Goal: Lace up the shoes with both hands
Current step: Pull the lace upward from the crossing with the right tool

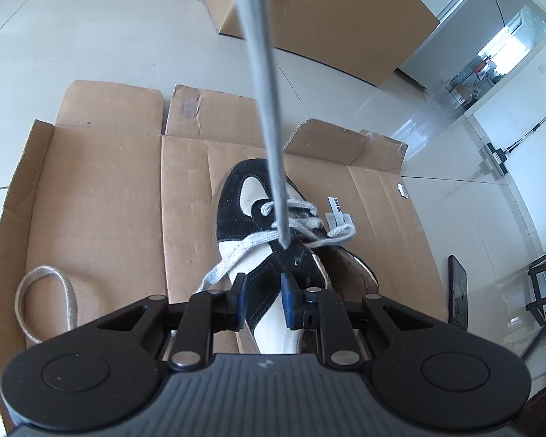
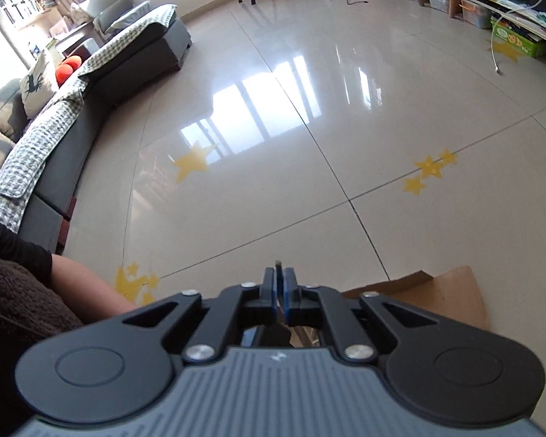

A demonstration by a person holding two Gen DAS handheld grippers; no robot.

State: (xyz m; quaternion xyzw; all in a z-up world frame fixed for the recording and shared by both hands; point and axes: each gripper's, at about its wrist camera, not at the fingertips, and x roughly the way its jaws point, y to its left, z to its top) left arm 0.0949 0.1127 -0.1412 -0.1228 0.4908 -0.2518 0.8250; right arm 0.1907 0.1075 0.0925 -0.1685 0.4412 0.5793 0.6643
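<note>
Black-and-white shoe [image 1: 258, 240] on flattened cardboard [image 1: 102, 196], toe away. Left gripper [image 1: 262, 300] clamped on shoe's black side panel. Lace [image 1: 264, 109] taut, rising steeply from eyelets toward right gripper [image 2: 279, 291], pinched shut on lace tip, high above.

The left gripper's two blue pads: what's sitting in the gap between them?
In the left wrist view, the left gripper has the black-and-white shoe between its fingers, its black eyelet flap.

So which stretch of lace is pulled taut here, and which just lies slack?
The taut lace end rises straight from the shoe out the top of the left wrist view. The slack lace end runs from the eyelets toward the left gripper.
</note>
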